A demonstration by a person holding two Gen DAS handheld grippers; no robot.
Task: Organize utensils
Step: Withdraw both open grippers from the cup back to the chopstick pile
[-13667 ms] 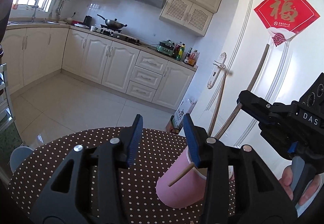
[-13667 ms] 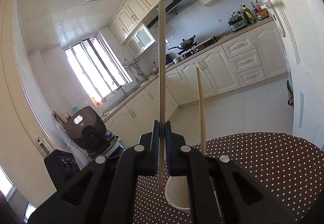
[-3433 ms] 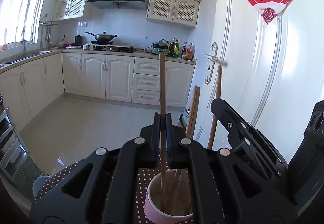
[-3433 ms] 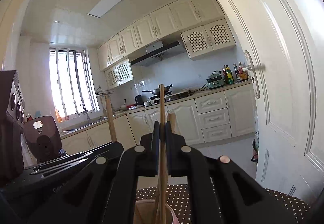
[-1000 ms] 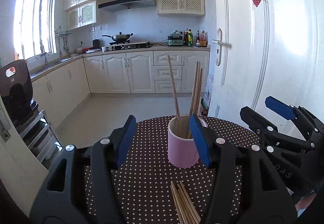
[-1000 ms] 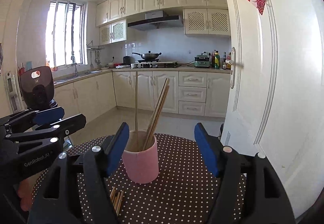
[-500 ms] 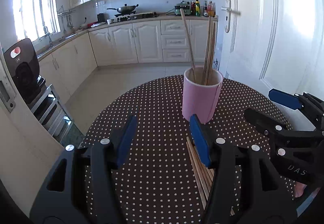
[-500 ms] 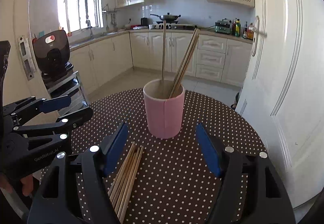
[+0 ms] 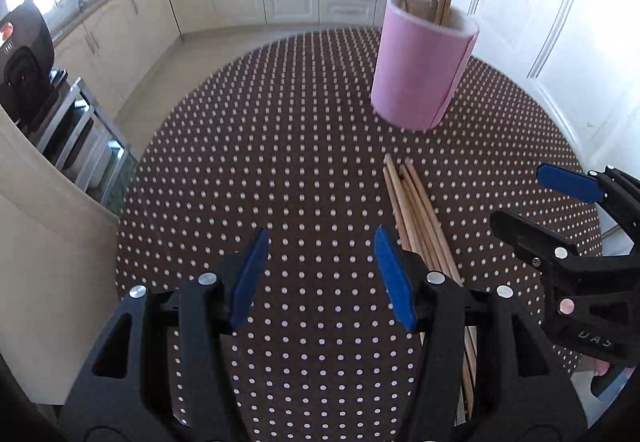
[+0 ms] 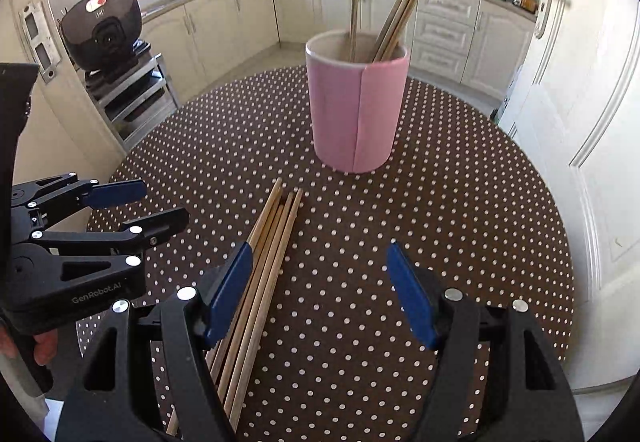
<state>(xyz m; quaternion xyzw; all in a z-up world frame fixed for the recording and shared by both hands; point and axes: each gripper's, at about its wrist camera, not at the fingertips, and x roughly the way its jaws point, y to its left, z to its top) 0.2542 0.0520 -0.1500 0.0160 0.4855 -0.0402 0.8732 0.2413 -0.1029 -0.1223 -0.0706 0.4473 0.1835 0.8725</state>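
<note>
Left gripper [image 9: 320, 274]: spread, empty, above table [image 9: 280, 170].
Right gripper [image 10: 320, 290]: spread, empty.
Loose chopsticks [image 10: 272, 242]: bundled, lying near pink cup [image 10: 356, 114].

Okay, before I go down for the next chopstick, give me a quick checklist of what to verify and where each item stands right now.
1. Left gripper open and empty: ok, nothing between its pads.
2. Right gripper open and empty: ok.
3. Loose chopsticks reachable on the table: ok, the bundle lies flat between the two grippers.
4. A single stick separable: not ok, they lie packed side by side, touching.
5. Pink cup upright with room: ok, a few chopsticks stand in it and most of the mouth is free.
6. Near ends of the bundle on the table: cannot tell, hidden behind the gripper bodies.
</note>
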